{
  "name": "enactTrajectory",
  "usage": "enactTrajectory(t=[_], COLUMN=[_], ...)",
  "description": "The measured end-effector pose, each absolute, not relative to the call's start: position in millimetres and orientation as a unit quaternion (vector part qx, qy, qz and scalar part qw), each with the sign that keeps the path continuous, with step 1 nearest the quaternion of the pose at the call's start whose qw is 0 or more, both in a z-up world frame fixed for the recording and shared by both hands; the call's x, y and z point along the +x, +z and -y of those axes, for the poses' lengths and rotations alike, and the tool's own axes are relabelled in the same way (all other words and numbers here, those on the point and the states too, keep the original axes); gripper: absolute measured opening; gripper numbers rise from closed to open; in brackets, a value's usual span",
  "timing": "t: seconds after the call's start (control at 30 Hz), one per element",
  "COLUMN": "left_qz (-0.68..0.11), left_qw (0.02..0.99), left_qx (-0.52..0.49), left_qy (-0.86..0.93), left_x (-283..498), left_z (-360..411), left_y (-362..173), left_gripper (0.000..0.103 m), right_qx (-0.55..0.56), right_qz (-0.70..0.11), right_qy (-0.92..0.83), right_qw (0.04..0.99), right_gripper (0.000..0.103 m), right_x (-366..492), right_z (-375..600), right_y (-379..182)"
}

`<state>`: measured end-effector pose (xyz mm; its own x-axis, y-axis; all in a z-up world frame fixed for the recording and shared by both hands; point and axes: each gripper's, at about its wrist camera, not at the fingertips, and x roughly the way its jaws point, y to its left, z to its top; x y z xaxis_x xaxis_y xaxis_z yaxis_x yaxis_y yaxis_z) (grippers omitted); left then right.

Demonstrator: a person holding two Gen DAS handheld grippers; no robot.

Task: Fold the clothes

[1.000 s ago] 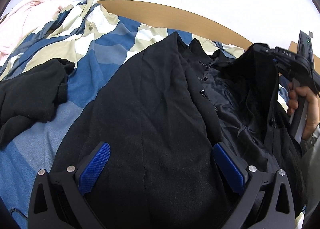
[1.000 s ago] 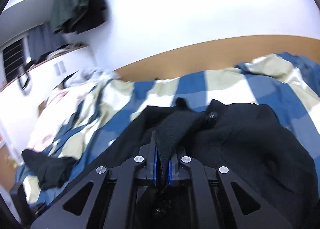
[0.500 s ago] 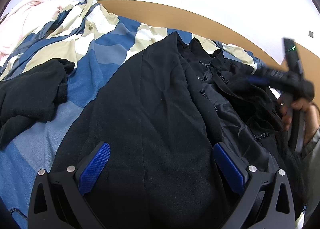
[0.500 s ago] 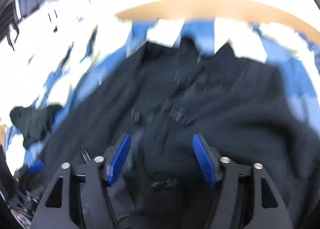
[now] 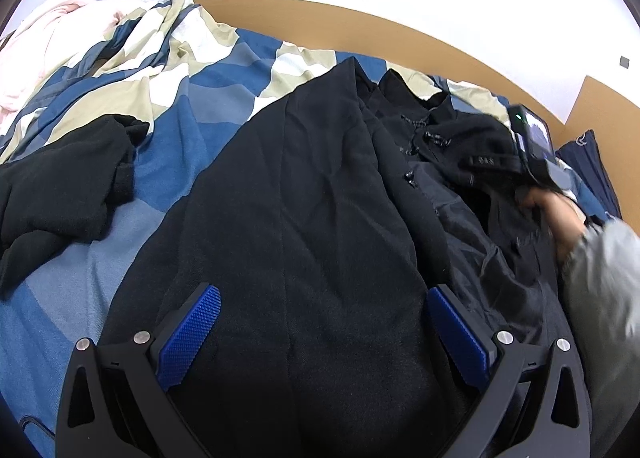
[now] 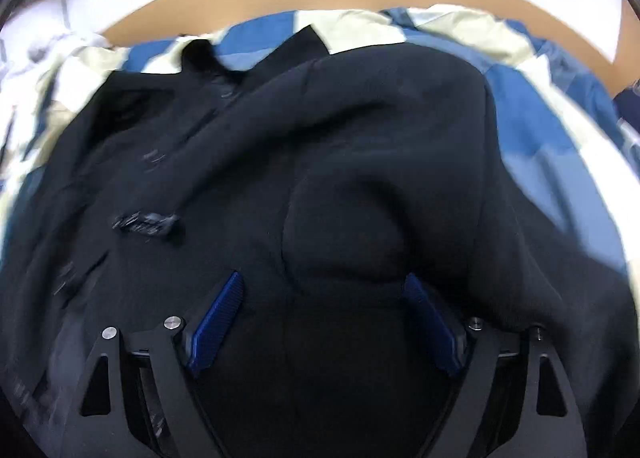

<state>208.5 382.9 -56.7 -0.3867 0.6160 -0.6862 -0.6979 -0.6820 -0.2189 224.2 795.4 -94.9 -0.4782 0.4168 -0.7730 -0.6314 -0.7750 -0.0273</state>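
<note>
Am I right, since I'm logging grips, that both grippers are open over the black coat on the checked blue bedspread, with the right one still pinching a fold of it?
Not quite. The right gripper pinches nothing: the right wrist view shows its jaws spread apart over the black coat. The left gripper is open too, and the coat does lie on the checked blue bedspread.

The coat (image 5: pixel 320 218) lies spread on the bed (image 5: pixel 208 106), a second garment (image 5: pixel 60 186) to its left. Behind the bed runs the headboard (image 5: pixel 360 22); both tools hang above the coat.
</note>
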Motion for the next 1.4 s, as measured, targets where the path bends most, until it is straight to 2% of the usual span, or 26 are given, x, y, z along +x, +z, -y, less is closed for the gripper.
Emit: enactTrajectory(t=[0.03,0.27,0.37,0.5,0.63,0.93,1.27,1.4], left_qz=[-0.056,-0.060,-0.055,-0.051,-0.047,-0.042,0.010,-0.072], left_qw=[0.396,0.399,0.401,0.401,0.400,0.394,0.320,0.218], left_qx=[-0.390,-0.398,-0.398,-0.394,-0.386,-0.377,-0.362,-0.394], left_qy=[0.830,0.824,0.823,0.826,0.830,0.838,0.875,0.890], left_x=[208.0,206.3,206.2,207.2,211.1,223.5,215.1,200.9], left_z=[-384.4,-388.3,-386.5,-383.5,-376.6,-355.7,-314.2,-323.5], left_y=[-57.7,-61.0,-60.2,-58.7,-57.1,-53.1,-36.0,-42.6], left_gripper=[0.103,0.103,0.103,0.103,0.103,0.103,0.103,0.103], right_qx=[-0.410,-0.415,-0.374,-0.338,-0.399,-0.432,-0.389,-0.360], right_qz=[-0.129,-0.134,-0.078,-0.113,-0.132,-0.110,-0.167,-0.209], right_qy=[0.844,0.845,0.870,0.888,0.862,0.852,0.870,0.879], right_qw=[0.320,0.309,0.312,0.292,0.285,0.275,0.254,0.233], right_gripper=[0.092,0.099,0.099,0.103,0.103,0.103,0.103,0.103], right_x=[220.3,235.9,279.8,353.9,395.8,446.9,481.7,472.7], right_z=[-801.0,-792.6,-747.0,-703.6,-676.6,-603.6,-597.2,-613.3], right_y=[-96.7,-91.4,-64.5,-46.9,-89.6,-88.1,-82.4,-87.6])
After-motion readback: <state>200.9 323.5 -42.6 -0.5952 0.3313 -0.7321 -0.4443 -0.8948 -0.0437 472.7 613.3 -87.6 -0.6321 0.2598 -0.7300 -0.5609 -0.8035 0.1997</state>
